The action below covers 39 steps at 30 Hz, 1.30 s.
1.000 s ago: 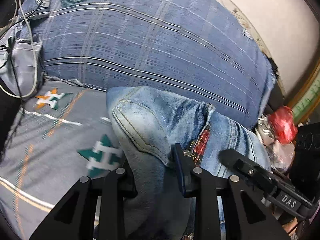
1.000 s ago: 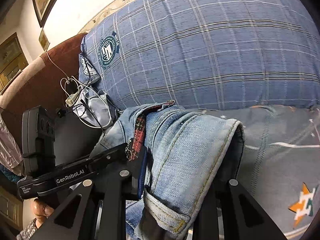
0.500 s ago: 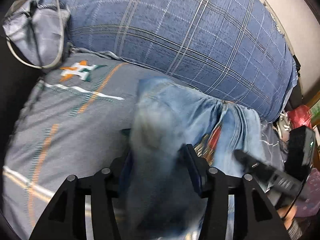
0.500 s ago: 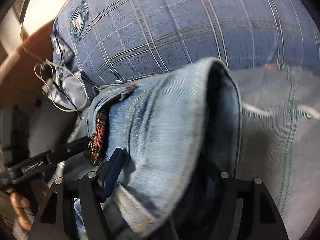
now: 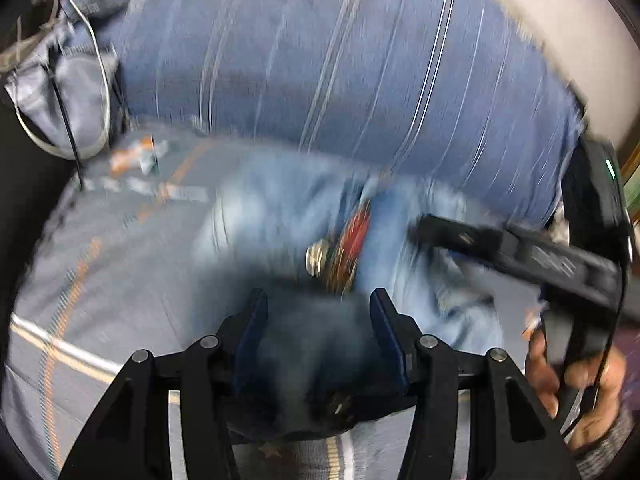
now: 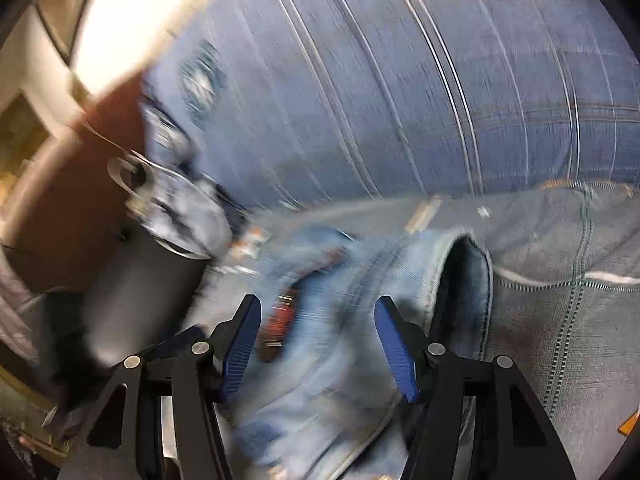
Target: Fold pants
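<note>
Left wrist view: jeans [image 5: 288, 216] bunched on the bed [image 5: 100, 288] just ahead of both tools, waistband running left to right. Left tool [image 5: 318, 308] has just opened, right tool [image 6: 316, 320] just narrowed a little; denim lies between both, pads not pressing. Both equally near.

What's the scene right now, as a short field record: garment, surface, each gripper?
garment: light blue jeans, bunched, waist button showing
surface: grey patterned bedsheet, blue plaid pillow behind
left gripper: jaws open after widening, denim between them, unpinched
right gripper: jaws open, just narrowed slightly, denim between them
image quality: heavy motion blur
</note>
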### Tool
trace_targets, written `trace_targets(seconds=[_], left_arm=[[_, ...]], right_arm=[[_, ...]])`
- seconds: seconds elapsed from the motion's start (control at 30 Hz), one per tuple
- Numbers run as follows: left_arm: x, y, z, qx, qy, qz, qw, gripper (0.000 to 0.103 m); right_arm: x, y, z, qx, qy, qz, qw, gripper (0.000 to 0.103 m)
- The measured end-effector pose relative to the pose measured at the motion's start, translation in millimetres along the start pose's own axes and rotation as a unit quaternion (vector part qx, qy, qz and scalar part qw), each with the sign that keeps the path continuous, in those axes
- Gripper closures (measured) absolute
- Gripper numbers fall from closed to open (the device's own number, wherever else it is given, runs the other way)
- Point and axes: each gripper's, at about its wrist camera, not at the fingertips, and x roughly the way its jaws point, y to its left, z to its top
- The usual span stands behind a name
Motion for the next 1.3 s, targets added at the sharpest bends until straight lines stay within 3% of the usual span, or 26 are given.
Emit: trace_targets(seconds=[0.1, 0.23, 0.37, 0.53, 0.63, 0.8, 1.0, 1.3], left_arm=[[12.8, -8.2, -13.5, 0.027, -0.012, 0.034, 0.9990, 0.050], [-6.0, -7.7, -12.7, 0.006, -0.017, 0.025, 0.9995, 0.050], [-43.2, -3.8, -31.8, -0.040, -0.047, 0.030, 0.9976, 0.047], [-73.1, -19.3, -66.6, -0.043, -0.090, 0.114, 0.9885, 0.045], [-81.6, -34.9, -84.0, -0.017, -0.112, 0.159, 0.9807, 0.044], [-104.0, -59.8, -100.0, 0.022, -0.153, 0.200, 0.9674, 0.037], [-133.4, -78.7, -109.2, 0.022, -0.181, 0.209, 0.9608, 0.024], [-141.0, -88.3, -121.7, 0.028, -0.158, 0.191, 0.9684, 0.023]], right_arm=[[34.2, -24.1, -17.2, 0.023, 0.039, -0.035, 0.998, 0.039], [17.3, -15.6, -19.1, -0.003, 0.014, -0.044, 0.999, 0.037], [-33.0, -5.5, -25.4, 0.011, -0.049, -0.016, 0.999, 0.035], [-82.3, 2.5, -73.4, 0.025, -0.102, -0.027, 0.994, 0.035], [-104.2, -2.9, -106.4, 0.041, -0.116, -0.042, 0.992, 0.034], [-122.2, -4.5, -140.0, 0.044, -0.130, -0.069, 0.988, 0.031], [-135.1, 9.6, -170.6, 0.040, -0.131, -0.076, 0.988, 0.030], [-145.6, 38.1, -182.0, -0.004, -0.135, -0.095, 0.986, 0.027]])
